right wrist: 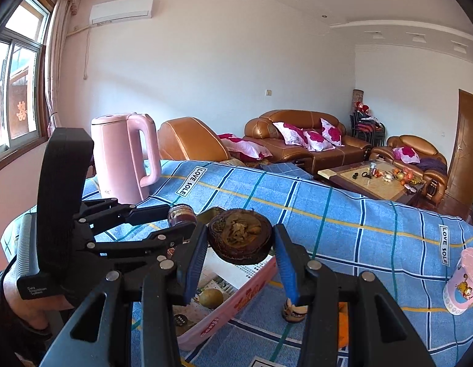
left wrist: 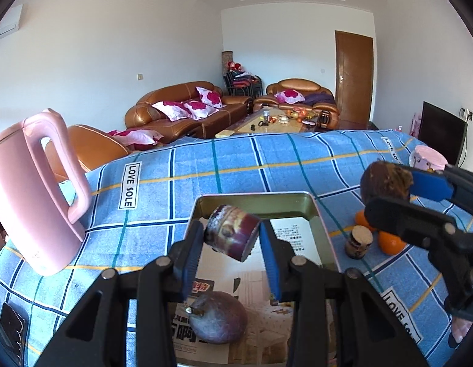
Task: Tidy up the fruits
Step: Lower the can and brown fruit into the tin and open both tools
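Note:
My left gripper [left wrist: 232, 246] is shut on a dark purple mangosteen [left wrist: 232, 232] and holds it above the metal tin tray [left wrist: 322, 223]. A purple passion fruit [left wrist: 218, 318] lies in the tray below. My right gripper [right wrist: 241, 258] is shut on a brown mangosteen [right wrist: 239, 235], held over the tray's pink wall [right wrist: 236, 302]; it also shows in the left wrist view [left wrist: 386, 183]. A green kiwi [right wrist: 211, 298] lies in the tray. Two oranges [left wrist: 389, 241] and another mangosteen [left wrist: 358, 241] sit on the cloth right of the tray.
A pink kettle [left wrist: 31, 192] stands at the table's left. A pink cup [right wrist: 464, 281] stands at the right. The table has a blue checked cloth [left wrist: 236, 165]. Sofas [left wrist: 187, 107] and a coffee table [left wrist: 273, 119] are beyond.

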